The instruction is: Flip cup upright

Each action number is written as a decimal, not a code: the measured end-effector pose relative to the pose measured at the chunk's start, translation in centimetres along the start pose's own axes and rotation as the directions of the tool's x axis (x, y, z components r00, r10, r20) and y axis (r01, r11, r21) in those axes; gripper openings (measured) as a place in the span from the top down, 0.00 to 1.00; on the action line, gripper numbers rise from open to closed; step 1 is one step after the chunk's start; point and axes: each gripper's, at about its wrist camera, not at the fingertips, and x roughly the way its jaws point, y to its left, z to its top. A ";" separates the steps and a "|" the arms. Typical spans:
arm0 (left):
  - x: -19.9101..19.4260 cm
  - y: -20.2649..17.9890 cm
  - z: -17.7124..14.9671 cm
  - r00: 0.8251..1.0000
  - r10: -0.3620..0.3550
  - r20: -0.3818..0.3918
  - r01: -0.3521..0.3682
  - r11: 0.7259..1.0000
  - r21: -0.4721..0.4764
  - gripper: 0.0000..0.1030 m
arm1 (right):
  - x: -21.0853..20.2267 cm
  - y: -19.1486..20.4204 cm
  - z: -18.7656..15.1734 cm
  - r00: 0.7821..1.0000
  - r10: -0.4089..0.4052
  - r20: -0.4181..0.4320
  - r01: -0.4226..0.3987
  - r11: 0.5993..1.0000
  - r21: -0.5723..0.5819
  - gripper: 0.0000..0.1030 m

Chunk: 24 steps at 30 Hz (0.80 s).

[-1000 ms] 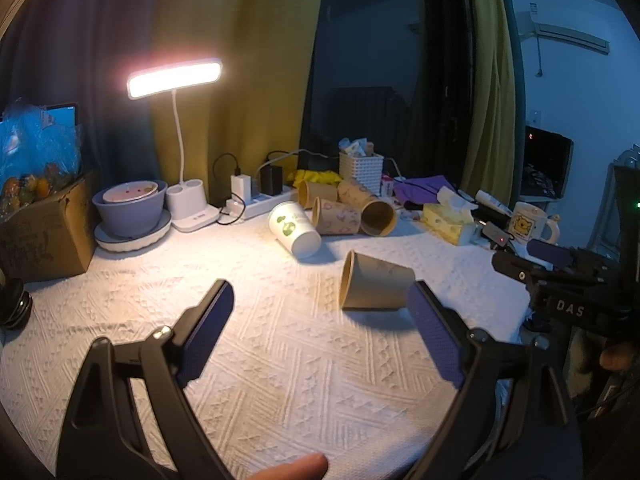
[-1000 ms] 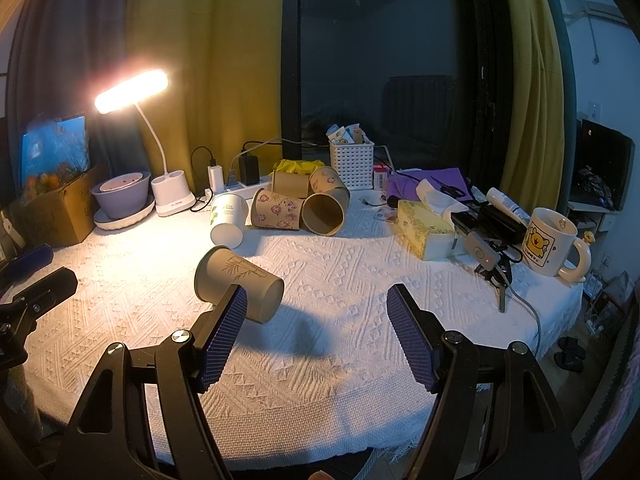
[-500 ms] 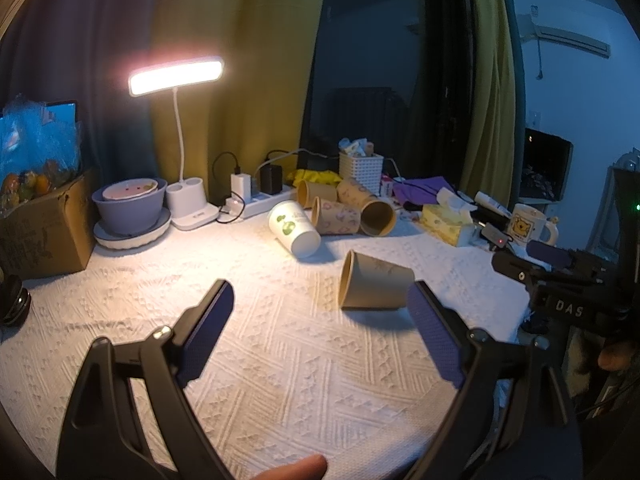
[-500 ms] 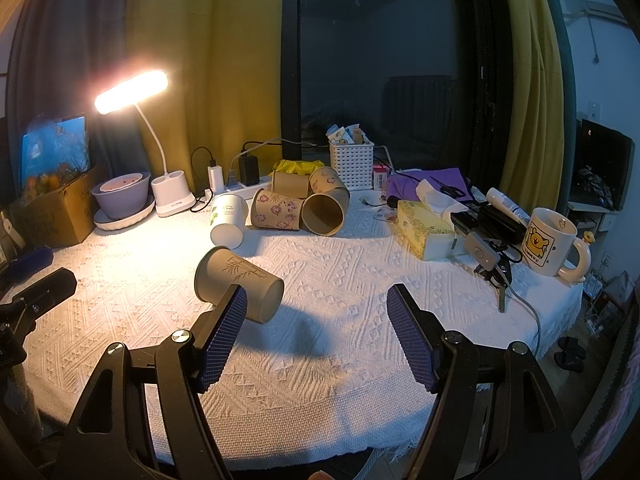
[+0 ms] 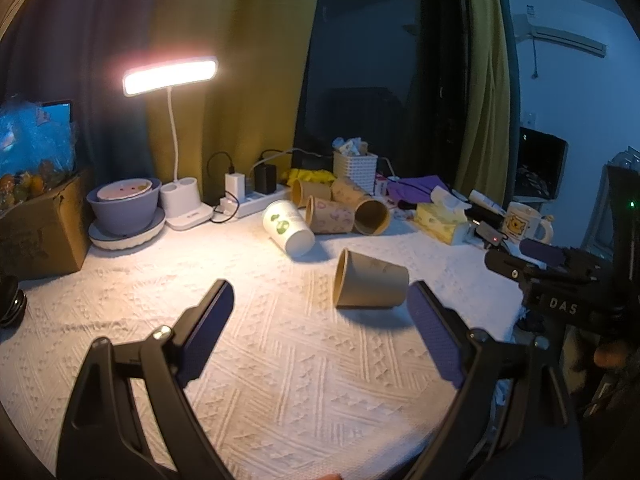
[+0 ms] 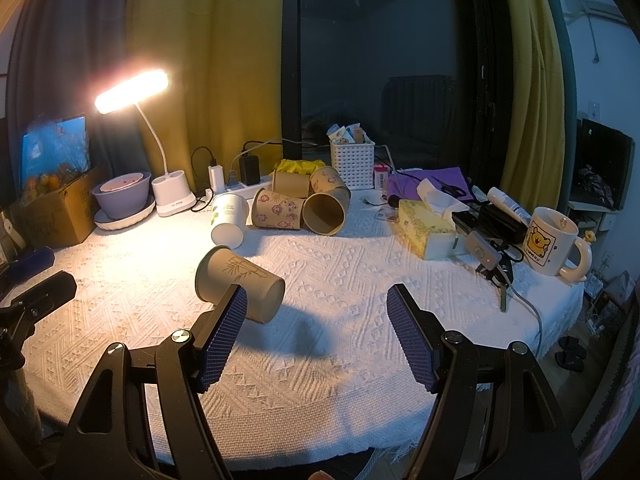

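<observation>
Tan paper cup with bamboo print lies on its side mid-worktop (white knitted cloth), mouth facing left. Left tongs and right tongs both released, gaping, holding nothing.

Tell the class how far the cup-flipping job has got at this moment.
Done: nothing; the tan cup lies on its side on the tablecloth. In hand: nothing; the left hand-held gripper and right hand-held gripper are both open and apart from it. Left: grasp it, stand it upright.
</observation>
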 end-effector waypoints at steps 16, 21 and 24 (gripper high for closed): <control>7.7 -0.8 1.7 0.975 -0.129 -0.179 0.175 0.946 0.274 0.13 | 6.2 -1.6 -0.4 0.994 0.017 -0.111 -0.016 1.000 0.008 0.27; 12.8 -1.9 2.5 0.932 -0.184 -0.312 0.302 0.870 0.389 0.13 | 9.0 -2.6 -0.5 0.987 0.034 -0.159 -0.029 0.999 0.033 0.27; 15.0 -3.0 2.6 0.907 -0.204 -0.368 0.370 0.804 0.466 0.13 | 10.4 -3.1 -0.6 0.983 0.035 -0.180 -0.028 0.999 0.041 0.27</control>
